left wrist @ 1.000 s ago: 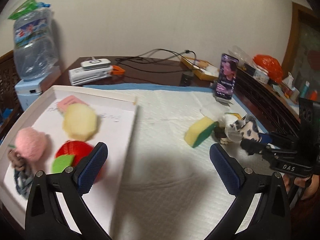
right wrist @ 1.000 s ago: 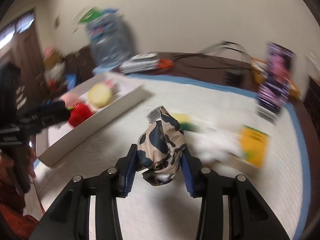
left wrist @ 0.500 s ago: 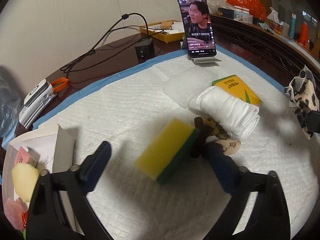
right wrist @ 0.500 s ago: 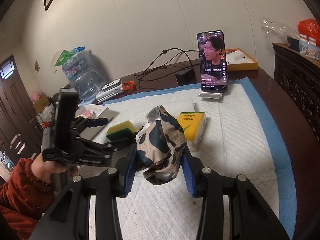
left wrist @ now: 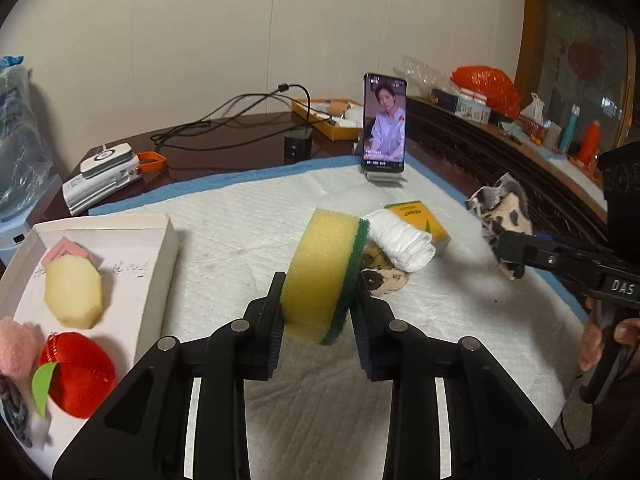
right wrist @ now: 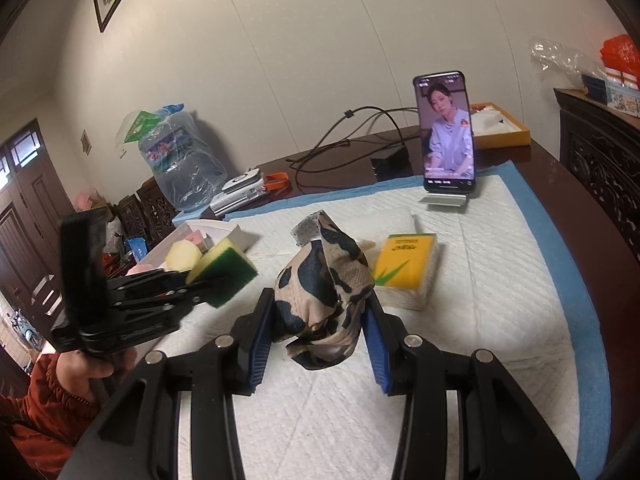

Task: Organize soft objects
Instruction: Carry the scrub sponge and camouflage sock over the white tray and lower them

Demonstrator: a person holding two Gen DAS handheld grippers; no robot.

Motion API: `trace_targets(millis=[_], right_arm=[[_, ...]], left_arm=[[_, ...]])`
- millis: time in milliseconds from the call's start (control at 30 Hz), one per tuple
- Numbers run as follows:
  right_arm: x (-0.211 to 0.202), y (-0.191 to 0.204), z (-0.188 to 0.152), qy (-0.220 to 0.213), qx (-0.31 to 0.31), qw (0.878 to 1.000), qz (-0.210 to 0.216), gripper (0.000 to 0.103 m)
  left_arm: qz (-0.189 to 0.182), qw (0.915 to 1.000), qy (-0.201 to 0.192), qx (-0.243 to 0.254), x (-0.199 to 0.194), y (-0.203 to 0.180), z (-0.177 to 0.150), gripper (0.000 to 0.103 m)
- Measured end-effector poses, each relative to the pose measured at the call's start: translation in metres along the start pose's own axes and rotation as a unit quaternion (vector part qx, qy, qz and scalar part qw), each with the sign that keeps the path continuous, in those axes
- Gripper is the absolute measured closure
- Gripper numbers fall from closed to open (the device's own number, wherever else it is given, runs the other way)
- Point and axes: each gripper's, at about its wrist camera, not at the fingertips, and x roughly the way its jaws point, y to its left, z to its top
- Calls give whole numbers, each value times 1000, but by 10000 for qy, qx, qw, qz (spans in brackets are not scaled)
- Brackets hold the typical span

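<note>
Left wrist view: left gripper [left wrist: 318, 308] is clamped on the yellow/green sponge [left wrist: 320, 276], pads pressing both faces, sponge lifted off the white pad [left wrist: 248, 248]. Right gripper [right wrist: 320, 328] holds the camo cloth [right wrist: 320, 284] bunched btwn its blue pads, also off the pad. White tray [left wrist: 168, 240] sits to the left w/ the potato-shaped foam piece [left wrist: 74, 300], red apple plush [left wrist: 76, 372] and pink ball [left wrist: 16, 348] already inside.

Step in hand, as I judge it: carry the sponge over to the tray. To do it well, keep the squeeze steady since foam gives and can slip; clear the tray wall before lowering; aim for the bare paper near the wall, not on top of the apple plush. Let go only once it's low, so it doesn't bounce. Keep the right gripper w/ the cloth out of the path.

Readable text: "DAS" on the right gripper's body. Yellow pack [left wrist: 420, 220] has print, too small to read. Handwriting on the tray paper, illegible.
</note>
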Motion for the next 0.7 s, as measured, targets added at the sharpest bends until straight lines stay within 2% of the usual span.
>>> trace_targets(millis=[100, 233, 367, 700], right_arm=[[4, 11, 1, 31, -75, 9999, 121, 61], [12, 32, 0, 120, -284, 9992, 269, 61], [18, 46, -3, 201, -388, 9984, 371, 61], [25, 60, -3, 281, -513, 9974, 411, 61]], left_arm=[[55, 9996, -259, -105, -26, 4, -2, 73], [302, 9982, -459, -246, -47, 17, -4, 73], [363, 9968, -518, -482, -57, 32, -9, 73], [444, 9947, -656, -660, -73, 47, -19, 73]])
